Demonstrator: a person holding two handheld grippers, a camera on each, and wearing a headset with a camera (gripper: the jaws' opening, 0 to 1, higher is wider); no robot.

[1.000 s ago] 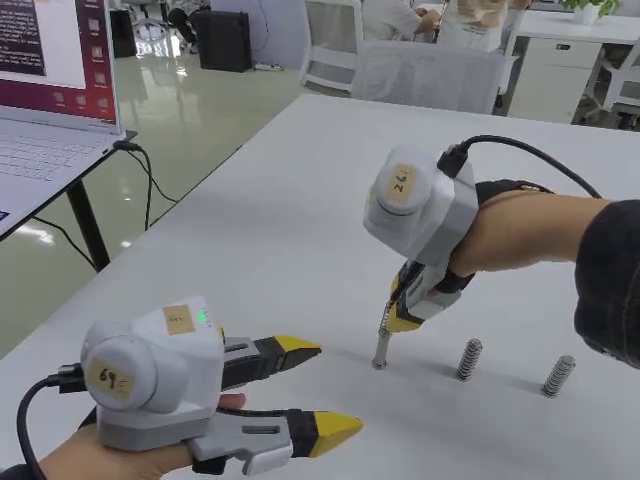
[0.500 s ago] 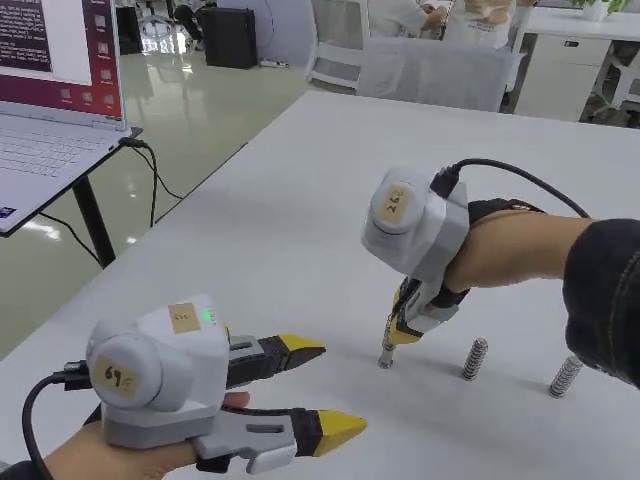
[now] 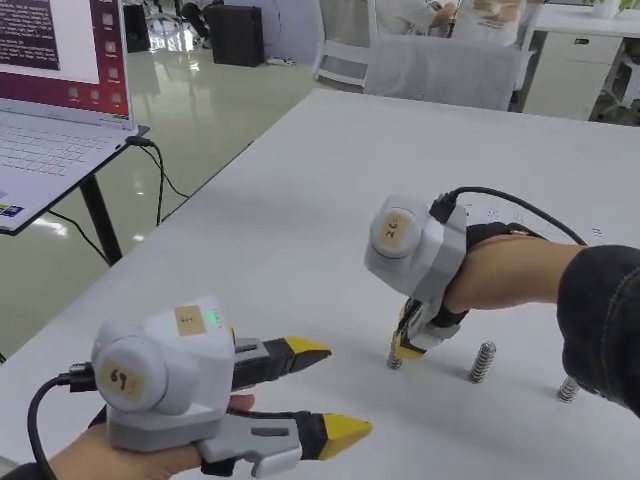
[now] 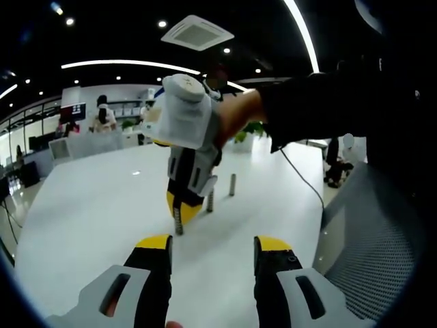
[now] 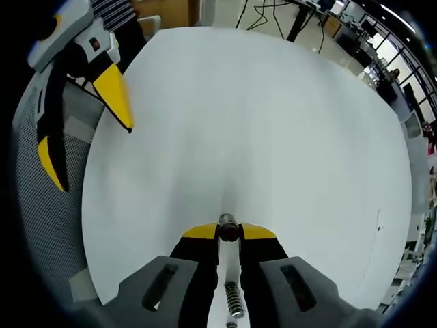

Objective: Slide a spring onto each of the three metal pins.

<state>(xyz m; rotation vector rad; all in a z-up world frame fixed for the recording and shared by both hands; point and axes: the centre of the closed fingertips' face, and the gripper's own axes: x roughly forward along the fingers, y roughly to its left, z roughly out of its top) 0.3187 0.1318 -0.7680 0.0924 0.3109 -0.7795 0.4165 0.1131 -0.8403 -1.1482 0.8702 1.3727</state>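
The right gripper (image 3: 405, 345), centre right of the head view, is clamped on a spring (image 5: 233, 299) over the leftmost pin (image 3: 394, 358) on the white table (image 3: 300, 200). A second spring (image 3: 482, 362) and third spring (image 3: 567, 389) stand upright to its right. The left gripper (image 3: 345, 390) is held with jaws apart at lower left

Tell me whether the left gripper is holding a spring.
No: the left gripper stands open, with bare white table showing between its yellow-tipped jaws.
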